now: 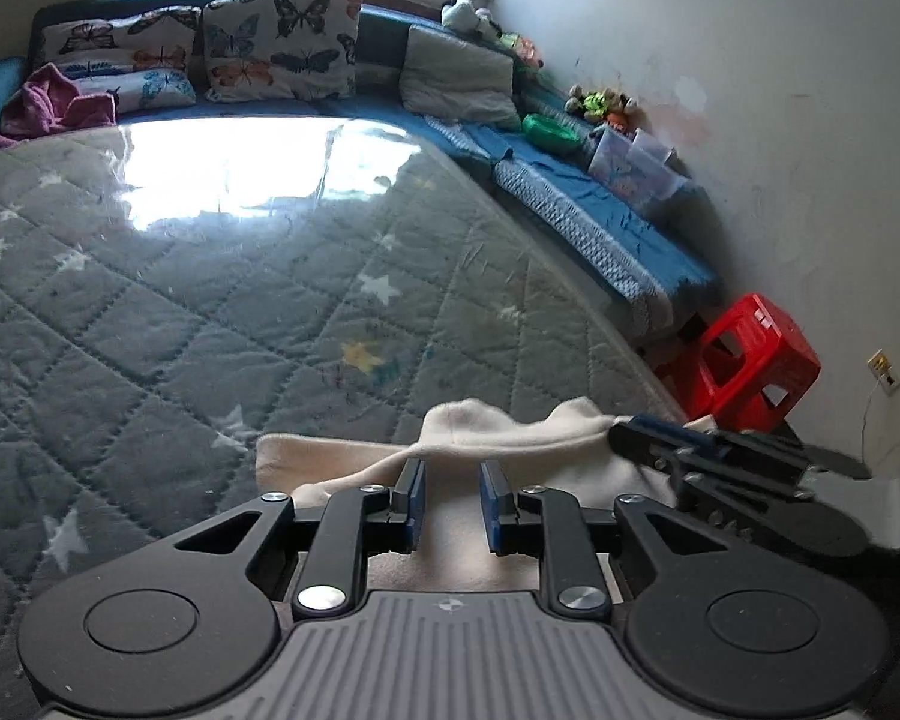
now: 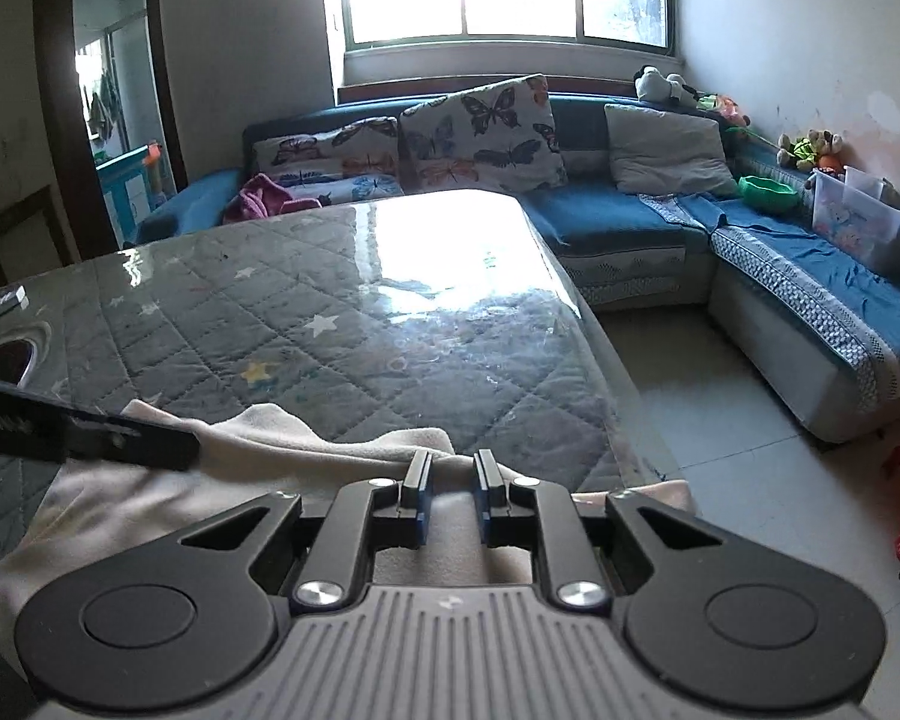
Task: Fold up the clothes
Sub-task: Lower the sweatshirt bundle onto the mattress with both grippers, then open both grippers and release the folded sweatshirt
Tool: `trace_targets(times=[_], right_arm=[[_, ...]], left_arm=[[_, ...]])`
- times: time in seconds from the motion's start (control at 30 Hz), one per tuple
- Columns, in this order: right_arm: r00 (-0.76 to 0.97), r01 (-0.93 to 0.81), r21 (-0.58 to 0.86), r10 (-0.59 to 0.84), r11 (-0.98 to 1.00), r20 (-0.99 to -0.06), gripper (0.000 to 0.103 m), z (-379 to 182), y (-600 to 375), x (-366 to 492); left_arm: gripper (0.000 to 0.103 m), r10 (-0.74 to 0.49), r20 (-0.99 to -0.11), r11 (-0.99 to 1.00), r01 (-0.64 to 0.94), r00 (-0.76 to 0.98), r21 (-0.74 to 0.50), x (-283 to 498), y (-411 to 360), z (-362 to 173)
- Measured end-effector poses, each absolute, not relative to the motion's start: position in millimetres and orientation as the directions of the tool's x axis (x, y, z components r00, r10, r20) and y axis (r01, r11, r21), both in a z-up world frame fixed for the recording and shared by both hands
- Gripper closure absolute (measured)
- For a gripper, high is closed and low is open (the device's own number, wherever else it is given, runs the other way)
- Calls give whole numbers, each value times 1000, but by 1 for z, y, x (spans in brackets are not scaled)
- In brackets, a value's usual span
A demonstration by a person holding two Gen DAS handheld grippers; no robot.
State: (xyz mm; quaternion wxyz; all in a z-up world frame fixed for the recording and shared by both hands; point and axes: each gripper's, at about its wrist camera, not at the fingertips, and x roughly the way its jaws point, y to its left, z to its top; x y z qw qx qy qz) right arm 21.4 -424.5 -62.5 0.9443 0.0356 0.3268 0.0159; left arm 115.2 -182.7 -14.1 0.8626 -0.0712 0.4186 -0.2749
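Note:
A cream-white garment (image 1: 510,438) lies bunched at the near edge of the quilted grey table (image 1: 210,300). My left gripper (image 1: 452,477) is open, its blue-padded fingers apart over the cloth, with a fold rising just ahead of the tips. The right gripper shows at the right of the left wrist view, its tip against the cloth's raised edge. In the right wrist view the same garment (image 2: 150,492) spreads under my right gripper (image 2: 453,468), whose fingers stand slightly apart over a cloth ridge. The left gripper's finger (image 2: 90,432) crosses from the left onto the cloth.
The table (image 2: 330,300) has a glossy cover with star prints. A blue corner sofa (image 2: 630,216) with butterfly cushions (image 2: 480,132), a pink cloth (image 2: 264,198), toys and a clear bin (image 2: 858,216) stands behind. A red stool (image 1: 744,360) sits on the floor at right.

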Motion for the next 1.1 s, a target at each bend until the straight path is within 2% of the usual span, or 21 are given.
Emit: trace_targets(times=[0.1, 0.23, 0.43, 0.47, 0.53, 0.73, 0.97, 1.1], right_arm=[[797, -11, 95, 66, 995, -600, 82, -59, -427, 13], [807, -31, 99, 84, 995, -585, 81, -54, -424, -4], [808, -30, 101, 84, 994, -583, 81, -56, -419, -27], [812, -26, 99, 78, 995, -578, 79, -56, -420, -33], [819, -18, 90, 66, 996, -569, 66, -55, -420, -44], [846, 10, 61, 25, 998, -532, 66, -49, -424, -82], [844, 40, 71, 5, 997, -537, 66, -66, -426, -99], [862, 37, 63, 0, 997, -507, 64, -56, -419, -106]], left_arm=[[81, -532, -684, 840, 412, 499, -353, 114, -182, -15], [80, -531, -683, 841, 411, 501, -352, 111, -181, -16], [73, -545, -664, 828, 454, 511, -330, 85, -177, -6], [72, -547, -661, 825, 464, 514, -322, 79, -176, -5], [72, -552, -658, 820, 478, 512, -315, 66, -173, -6], [72, -551, -651, 815, 506, 522, -284, 40, -166, -10], [71, -539, -638, 817, 527, 550, -235, 16, -161, -16], [60, -545, -627, 814, 531, 557, -236, 10, -153, -9]])
